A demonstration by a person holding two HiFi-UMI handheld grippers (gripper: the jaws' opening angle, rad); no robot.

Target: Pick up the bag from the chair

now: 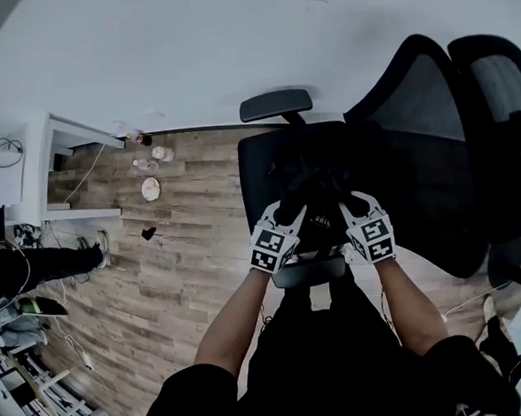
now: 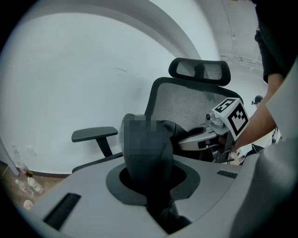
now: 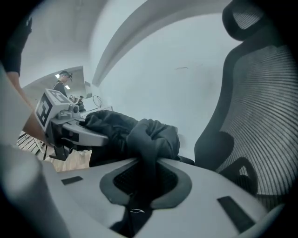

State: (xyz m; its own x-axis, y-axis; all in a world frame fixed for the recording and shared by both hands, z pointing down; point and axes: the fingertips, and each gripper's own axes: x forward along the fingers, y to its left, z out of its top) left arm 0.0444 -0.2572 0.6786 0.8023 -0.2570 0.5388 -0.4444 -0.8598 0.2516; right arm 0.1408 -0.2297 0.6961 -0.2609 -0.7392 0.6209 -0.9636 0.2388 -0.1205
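1. The left tool is pinching a fold of the black bag. In the left gripper view the dark fabric fills the gap between the jaws and rises out of it, so this is a grip on cloth and not an empty close.
2. The bag lies ahead of both tools and bridges them. Its bunched bulk sits over the middle of the seat of the chair, toward the seat edge nearest the person.
3. Its long axis runs left to right, from one tool to the other and roughly along that near edge. Black on black, the head view does not show whether the bag clears the seat or rests on it.
4. The right tool is likewise clamped on bag fabric. In the right gripper view a twisted ridge of cloth runs down between its jaws.
5. Neither hand is nearer, as both already have hold, one at each end. I judge the coming move turns on raising both ends evenly, straight up and away from the chair's back at the right.
6. Count:
   - one bag;
   - two tools, both on the bag;
   - one chair for certain, with two armrests showing;
   - a mesh shape at the far right that may be this chair's headrest or a second chair.
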